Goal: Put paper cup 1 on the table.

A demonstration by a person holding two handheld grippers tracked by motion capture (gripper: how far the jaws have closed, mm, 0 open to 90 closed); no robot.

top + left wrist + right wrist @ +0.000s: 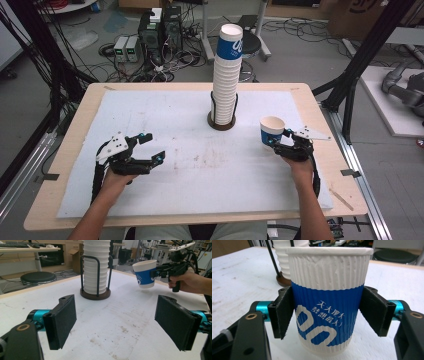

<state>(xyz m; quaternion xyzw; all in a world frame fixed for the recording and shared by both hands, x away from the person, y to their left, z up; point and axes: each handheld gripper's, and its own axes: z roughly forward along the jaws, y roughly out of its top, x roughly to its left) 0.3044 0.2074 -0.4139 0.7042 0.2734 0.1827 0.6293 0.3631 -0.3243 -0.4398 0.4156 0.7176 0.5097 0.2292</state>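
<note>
A white and blue ribbed paper cup (271, 131) stands upright between the jaws of my right gripper (279, 137) at the right side of the table, and in the left gripper view the cup (145, 273) hangs a little above the white mat. In the right gripper view both black pads press on the blue band of the cup (328, 302). A tall stack of the same cups (226, 80) rises from a round wire holder (221, 122) at the back middle. My left gripper (154, 147) rests at the front left, open, with nothing between its pads (62, 320).
A white mat (190, 165) covers most of the wooden table (75, 150). A black stool (250, 42) and cables with electronics boxes (150, 35) lie on the floor beyond the far edge. Black frame posts (360, 65) stand at the right.
</note>
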